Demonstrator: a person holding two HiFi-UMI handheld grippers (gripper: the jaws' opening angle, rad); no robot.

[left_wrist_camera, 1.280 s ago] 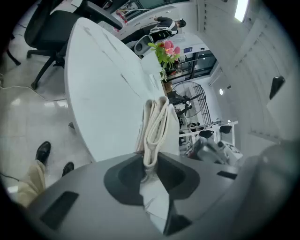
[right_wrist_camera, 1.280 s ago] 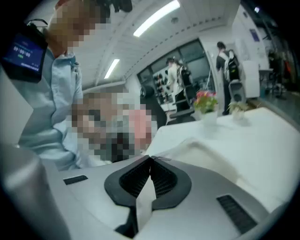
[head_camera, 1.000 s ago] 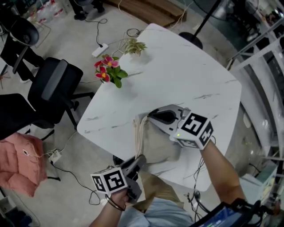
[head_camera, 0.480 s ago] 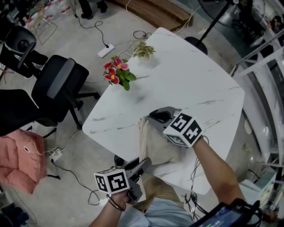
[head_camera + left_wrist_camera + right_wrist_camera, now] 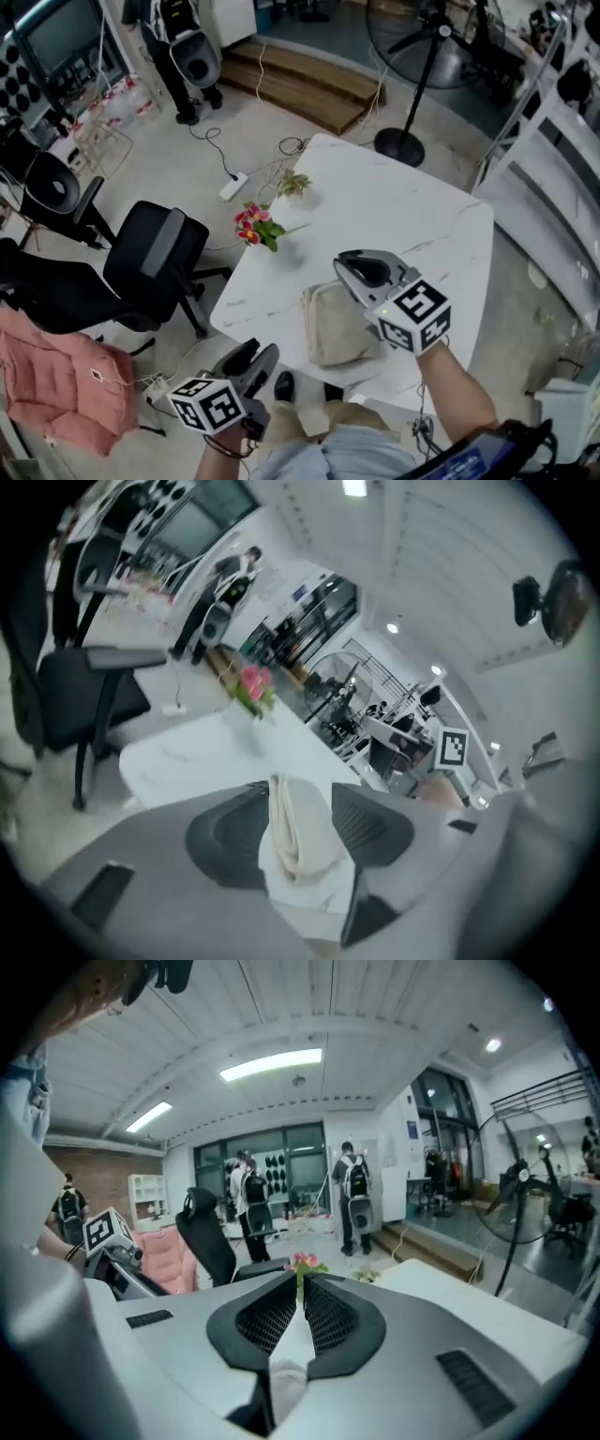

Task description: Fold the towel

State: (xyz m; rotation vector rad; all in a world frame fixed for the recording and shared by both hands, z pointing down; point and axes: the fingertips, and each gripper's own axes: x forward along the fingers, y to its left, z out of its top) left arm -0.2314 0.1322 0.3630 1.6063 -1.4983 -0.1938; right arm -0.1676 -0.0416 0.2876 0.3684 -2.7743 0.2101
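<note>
A beige towel (image 5: pixel 328 328) lies folded on the near edge of the white marble table (image 5: pixel 403 206). My right gripper (image 5: pixel 345 265) hovers just above the towel's far right corner. Its jaws (image 5: pixel 298 1288) have just been opening, stand only a crack apart and hold nothing. My left gripper (image 5: pixel 258 352) hangs off the table's near edge, to the left of the towel. Its jaws have also just been opening and are open. In the left gripper view the towel (image 5: pixel 300 841) shows through the gap of the left gripper (image 5: pixel 295 794), lying beyond it on the table.
A pot of pink flowers (image 5: pixel 255 225) and a small green plant (image 5: pixel 292 181) stand at the table's left side. A black office chair (image 5: pixel 155 262) sits left of the table, a pink cushion (image 5: pixel 56 375) lower left. A standing fan (image 5: pixel 422 56) is behind the table.
Both grippers have risen. The right one has lifted off the towel, which stays folded on the table. The left one has drawn back off the table edge and its jaws have spread.
</note>
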